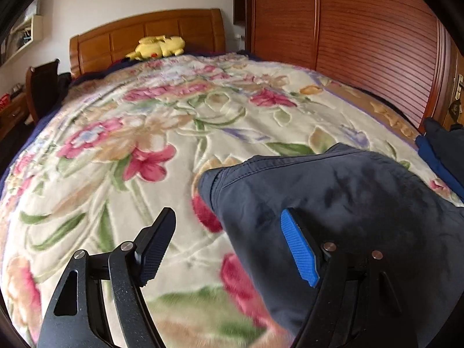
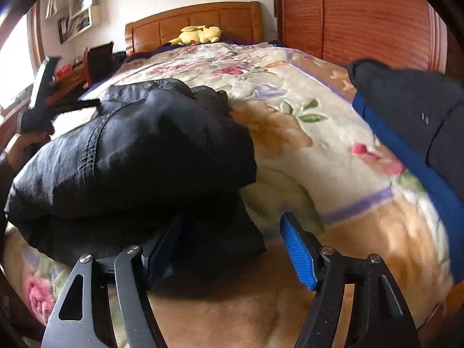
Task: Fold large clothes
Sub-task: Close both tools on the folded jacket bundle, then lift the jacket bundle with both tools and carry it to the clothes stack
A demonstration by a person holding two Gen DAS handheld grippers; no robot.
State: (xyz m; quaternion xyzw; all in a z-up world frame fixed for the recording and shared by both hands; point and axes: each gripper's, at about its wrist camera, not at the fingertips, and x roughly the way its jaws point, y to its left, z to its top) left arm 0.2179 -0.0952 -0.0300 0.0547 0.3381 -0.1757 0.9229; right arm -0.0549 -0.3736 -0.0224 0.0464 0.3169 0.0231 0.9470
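Both views are daylit and fairly bright, with soft, weak shadows. In the right wrist view the light comes from a window (image 2: 14, 58) at the far left, blown out to white glare. Fisheye distortion bulges the floral blanket (image 1: 145, 133) into a dome and bends the wardrobe (image 1: 362, 43), and black vignetting fills the corners. Motion blur smears the blanket's pattern, strongest near the lower edges.

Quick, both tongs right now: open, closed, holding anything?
Left tongs: open, holding nothing.
Right tongs: open, dark garment edge between the jaws, not gripped.
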